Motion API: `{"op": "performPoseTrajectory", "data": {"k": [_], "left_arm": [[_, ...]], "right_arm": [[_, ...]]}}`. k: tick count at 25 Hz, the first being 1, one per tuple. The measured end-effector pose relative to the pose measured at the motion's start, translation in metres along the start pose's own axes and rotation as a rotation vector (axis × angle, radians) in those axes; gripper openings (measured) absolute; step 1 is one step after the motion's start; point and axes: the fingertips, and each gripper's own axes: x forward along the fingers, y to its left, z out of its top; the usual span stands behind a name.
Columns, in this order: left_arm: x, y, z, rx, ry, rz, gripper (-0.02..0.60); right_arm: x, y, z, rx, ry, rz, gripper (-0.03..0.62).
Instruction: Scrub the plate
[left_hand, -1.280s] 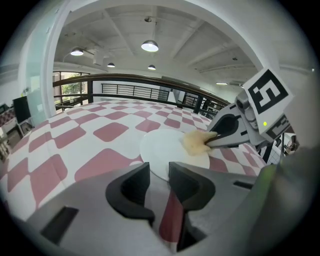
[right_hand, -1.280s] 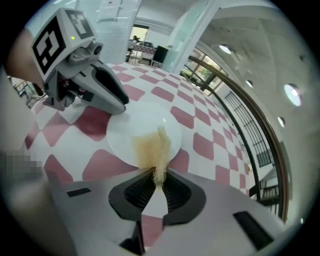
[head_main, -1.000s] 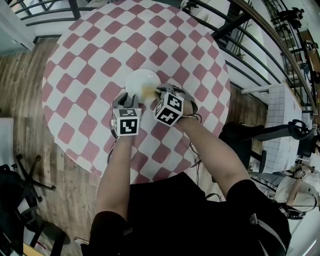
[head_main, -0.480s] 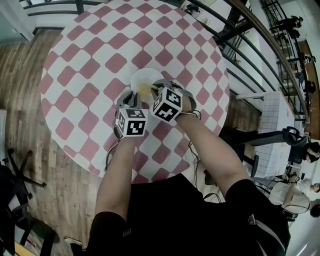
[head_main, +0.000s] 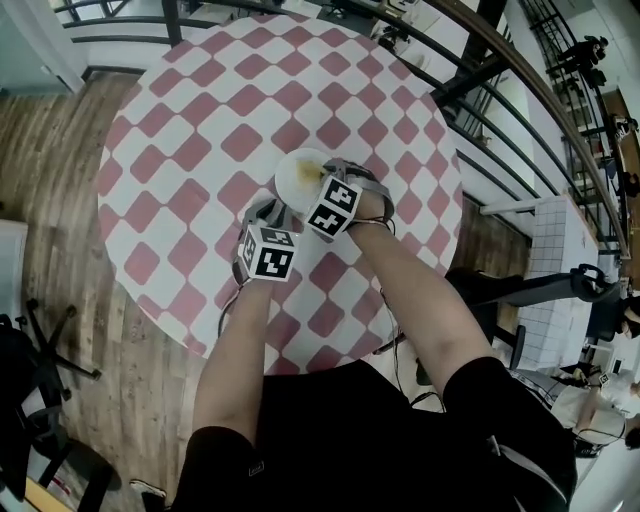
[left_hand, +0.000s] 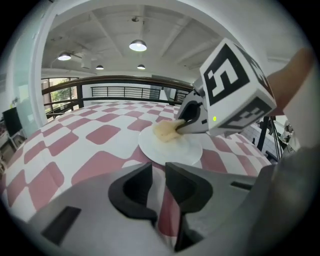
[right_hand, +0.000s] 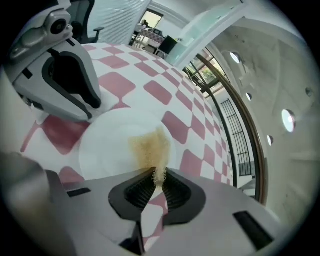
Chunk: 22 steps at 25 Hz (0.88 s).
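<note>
Now your right gripper (right_hand: 159, 176) pinches a yellow sponge (right_hand: 149, 146) down onto the white plate (head_main: 296, 168) near the middle of the tabletop (head_main: 190, 130), while your left gripper (left_hand: 159, 172), its empty jaws slightly parted and just opening, sits beside the plate's near rim.

It's bright and even in here. Round ceiling lamps (left_hand: 138, 46) glow overhead, so the checked table (head_main: 190, 130) carries only soft, faint shadows. The white plate (right_hand: 110, 140) nearly washes out, with little detail on its surface. Both gripper views bulge like a fisheye and have black corners. The left tongs (left_hand: 158, 172), close to the lens, look soft and blurred.
</note>
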Motion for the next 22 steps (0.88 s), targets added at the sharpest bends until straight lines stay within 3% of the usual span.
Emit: {"op": "performPoseTrajectory", "data": {"k": [3,8,17,22], "left_arm": [[0.001,0.001,-0.003,-0.030,0.025,-0.006,0.078],[-0.020,0.004,-0.001,-0.179,-0.033,-0.019,0.078],[-0.108,-0.064,0.021,-0.128,-0.194,-0.030,0.078],[-0.157,-0.112,0.036,-0.049,-0.262,-0.047,0.077]], "right_arm": [[-0.018,-0.018,-0.019,0.163,-0.037,-0.010,0.049],[-0.081,-0.032,-0.021,0.375,-0.236,0.005,0.049],[-0.190,0.017,-0.035,0.531,-0.571,0.171,0.049],[-0.244,0.029,-0.059,0.632,-0.713,0.202,0.049]]}}
